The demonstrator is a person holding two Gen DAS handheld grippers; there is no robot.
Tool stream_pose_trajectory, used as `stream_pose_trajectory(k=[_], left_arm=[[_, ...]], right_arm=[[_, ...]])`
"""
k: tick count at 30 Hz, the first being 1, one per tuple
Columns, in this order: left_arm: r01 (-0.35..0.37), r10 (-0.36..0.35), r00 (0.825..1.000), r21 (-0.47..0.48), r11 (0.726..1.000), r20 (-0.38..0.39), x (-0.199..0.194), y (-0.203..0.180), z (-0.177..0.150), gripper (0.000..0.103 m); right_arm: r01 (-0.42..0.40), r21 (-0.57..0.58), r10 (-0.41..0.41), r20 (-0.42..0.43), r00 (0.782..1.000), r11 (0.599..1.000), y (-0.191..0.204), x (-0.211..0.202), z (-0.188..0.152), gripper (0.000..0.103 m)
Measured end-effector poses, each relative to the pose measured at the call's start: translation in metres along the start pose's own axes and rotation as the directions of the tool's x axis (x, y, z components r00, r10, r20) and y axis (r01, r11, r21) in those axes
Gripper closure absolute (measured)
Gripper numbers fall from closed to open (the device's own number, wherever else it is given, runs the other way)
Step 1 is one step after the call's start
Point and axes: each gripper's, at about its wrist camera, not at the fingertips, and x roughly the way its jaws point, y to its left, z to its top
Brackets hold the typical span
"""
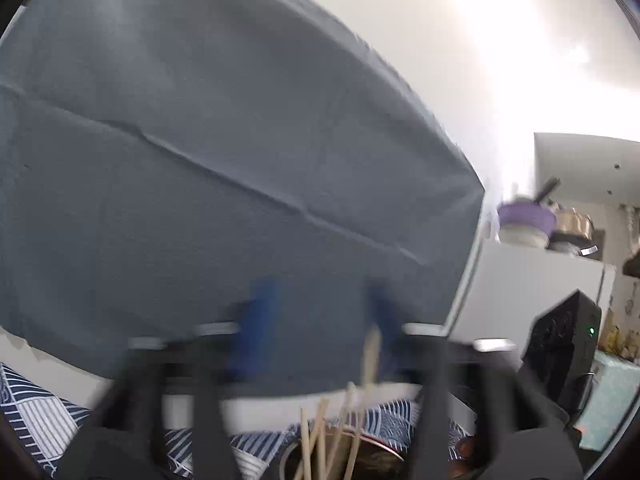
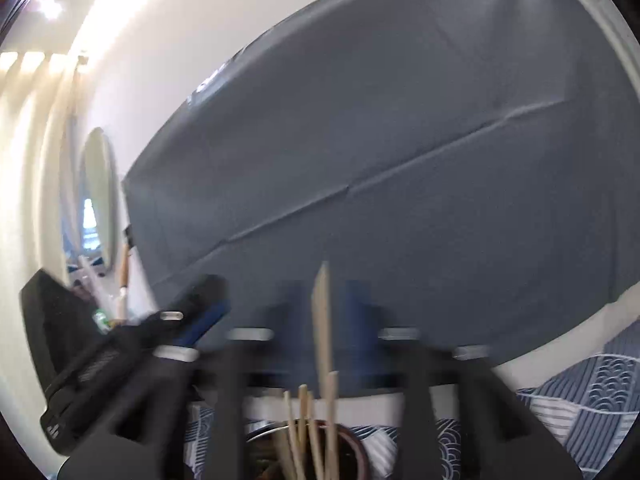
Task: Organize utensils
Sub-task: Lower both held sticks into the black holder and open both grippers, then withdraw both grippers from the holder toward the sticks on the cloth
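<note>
Hovering over the holder [image 2: 352,452] of wooden chopsticks [image 2: 304,432] at six o'clock, both grippers blur against the grey cloth [image 1: 240,140]. The right gripper [image 2: 326,312] has one chopstick [image 2: 322,312] upright between its parted blue fingers; whether it is grasped I cannot tell. The left gripper [image 1: 320,320] is spread, a chopstick tip [image 1: 372,352] beside its right finger.

Both wrist views face the grey cloth [image 1: 224,152], sharing chopsticks [image 2: 324,420].

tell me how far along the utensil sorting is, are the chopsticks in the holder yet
Mostly done: several wooden chopsticks already stand in the dark round holder. In hand: one chopstick stands upright between the right gripper fingers above the holder, apparently gripped, though blur hides contact. The left gripper looks open beside it. Left: lowering that stick in.
</note>
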Motion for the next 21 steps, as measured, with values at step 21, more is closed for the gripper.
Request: stream_pose_trajectory(k=[21], left_arm=[[0.017, -0.017, 1.000, -0.055, 0.998, 0.012, -0.060, -0.024, 0.071, 0.006]], right_arm=[[0.171, 0.303, -0.243, 0.216, 0.946, 0.937, -0.013, -0.078, 0.044, 0.007]])
